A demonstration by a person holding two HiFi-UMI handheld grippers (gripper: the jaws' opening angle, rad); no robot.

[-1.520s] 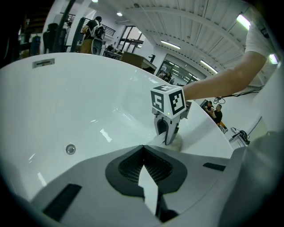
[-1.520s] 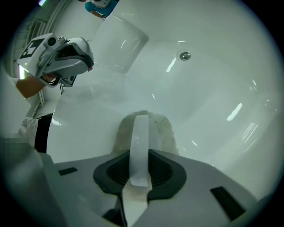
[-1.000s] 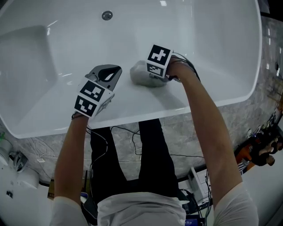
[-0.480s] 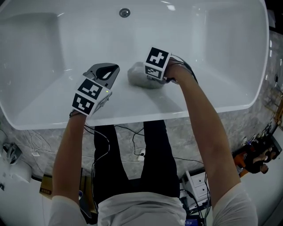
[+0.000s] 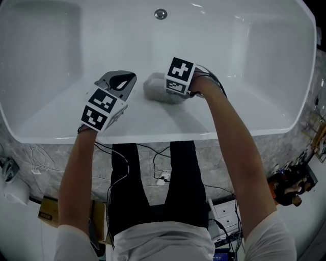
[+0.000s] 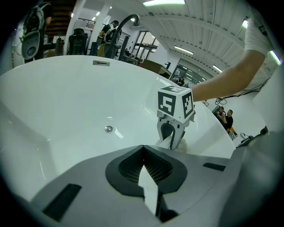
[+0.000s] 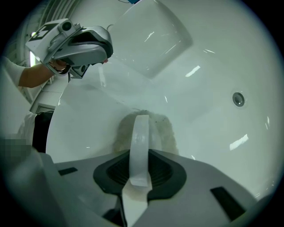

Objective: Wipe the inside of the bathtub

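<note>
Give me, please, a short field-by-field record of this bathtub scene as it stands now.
setting: white bathtub, seen from above by a person standing at its near rim
right hand-held gripper: jaws shut on the grey cloth, which presses against the bathtub's near inner wall
left hand-held gripper: jaws together, nothing between them; to the left of the cloth, apart from it
left contact with bathtub: cannot tell
drain: uncovered, well beyond the cloth

The right gripper (image 5: 162, 92) is dragging the grey cloth (image 5: 154, 86) leftward along the near wall of the bathtub (image 5: 244, 61), with the left gripper (image 5: 130, 79) drifting alongside.
</note>
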